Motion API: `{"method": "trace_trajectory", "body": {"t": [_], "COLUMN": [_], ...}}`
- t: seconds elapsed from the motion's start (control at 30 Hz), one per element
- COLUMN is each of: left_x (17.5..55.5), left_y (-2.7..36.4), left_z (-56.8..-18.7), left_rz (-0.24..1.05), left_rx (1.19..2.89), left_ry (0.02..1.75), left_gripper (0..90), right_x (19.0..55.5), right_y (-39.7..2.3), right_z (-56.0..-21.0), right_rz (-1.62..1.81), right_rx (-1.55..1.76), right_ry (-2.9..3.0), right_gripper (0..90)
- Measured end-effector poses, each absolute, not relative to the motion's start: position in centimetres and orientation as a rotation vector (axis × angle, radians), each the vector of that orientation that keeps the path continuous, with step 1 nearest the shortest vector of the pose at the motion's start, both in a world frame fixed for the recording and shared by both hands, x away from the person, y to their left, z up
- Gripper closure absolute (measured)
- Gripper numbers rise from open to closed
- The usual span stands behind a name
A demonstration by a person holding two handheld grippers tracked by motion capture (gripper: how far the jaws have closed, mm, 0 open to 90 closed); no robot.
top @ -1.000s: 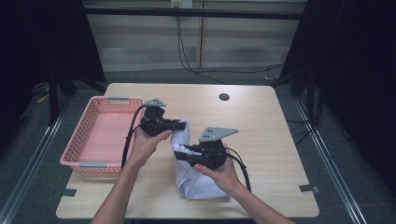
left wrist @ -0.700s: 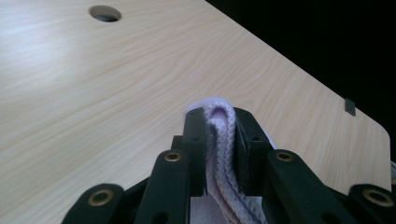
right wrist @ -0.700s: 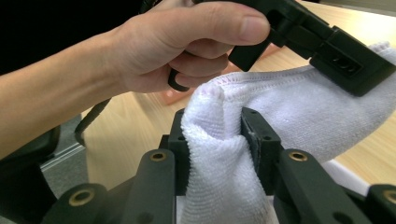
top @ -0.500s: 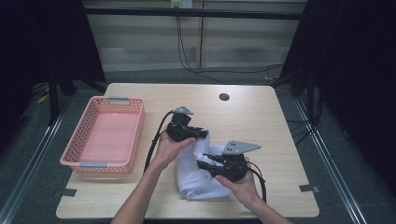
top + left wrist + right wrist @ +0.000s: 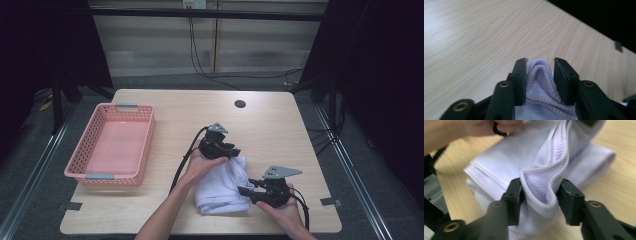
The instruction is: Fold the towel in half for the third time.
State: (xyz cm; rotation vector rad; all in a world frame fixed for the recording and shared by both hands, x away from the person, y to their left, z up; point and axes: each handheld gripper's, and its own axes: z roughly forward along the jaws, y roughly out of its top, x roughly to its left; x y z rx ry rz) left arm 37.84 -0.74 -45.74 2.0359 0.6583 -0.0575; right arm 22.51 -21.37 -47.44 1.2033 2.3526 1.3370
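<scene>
A pale lavender towel (image 5: 219, 189) lies folded on the wooden table (image 5: 280, 130), right of centre near the front edge. My left gripper (image 5: 236, 151) is at the towel's far right corner. In the left gripper view a hemmed fold of the towel (image 5: 537, 77) sits between the jaws of the left gripper (image 5: 540, 61), which have just been opening, with a gap beside the right one. My right gripper (image 5: 243, 190) is at the towel's near right edge. Its jaws (image 5: 540, 184) have just been opening too, and a loose, rounded fold of towel (image 5: 541, 187) fills the space between them.
A pink plastic basket (image 5: 80, 172) stands at the table's left side with nothing in it. A dark round hole (image 5: 240, 104) sits near the far edge. Black cables trail from both grippers toward the front. Bare tabletop lies beyond the towel and to its right.
Both hands carried the towel from beside the basket to the right and down onto the table. Both grippers' jaws stand wider now than before.
</scene>
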Motion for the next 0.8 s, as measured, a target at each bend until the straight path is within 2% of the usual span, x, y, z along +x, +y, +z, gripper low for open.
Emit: {"method": "trace_trajectory", "body": {"t": [0.17, 0.27, 0.4, 0.5, 0.7, 0.77, 0.8], "left_x": [37.0, 35.9, 33.4, 30.9, 26.3, 25.5, 25.3], "left_y": [1.1, 3.4, 6.1, 6.9, 7.8, 8.1, 8.2], "left_z": [-44.2, -43.7, -44.0, -44.9, -46.4, -46.9, -47.2], "left_rz": [-0.028, 0.005, -0.035, -0.075, -0.113, -0.109, -0.116], "left_rx": [2.004, 1.996, 2.053, 2.106, 2.199, 2.232, 2.25], "left_ry": [0.653, 0.679, 0.658, 0.615, 0.541, 0.544, 0.534], "left_gripper": [42.8, 43.9, 57.1, 59.6, 53.9, 52.8, 52.7], "right_x": [22.9, 23.7, 25.9, 28.6, 33.3, 34.4, 34.8], "right_y": [-22.5, -22.8, -22.7, -22.0, -19.6, -19.2, -19.2], "right_z": [-46.6, -45.8, -44.8, -44.6, -45.4, -46.3, -46.8], "right_rz": [1.349, 1.369, 1.351, 1.305, 1.231, 1.186, 1.175], "right_rx": [1.249, 1.25, 1.257, 1.256, 1.273, 1.305, 1.318], "right_ry": [2.298, 2.26, 2.249, 2.263, 2.291, 2.283, 2.29], "right_gripper": [36.2, 32.9, 30.5, 27.5, 27.7, 32.7, 42.0]}}
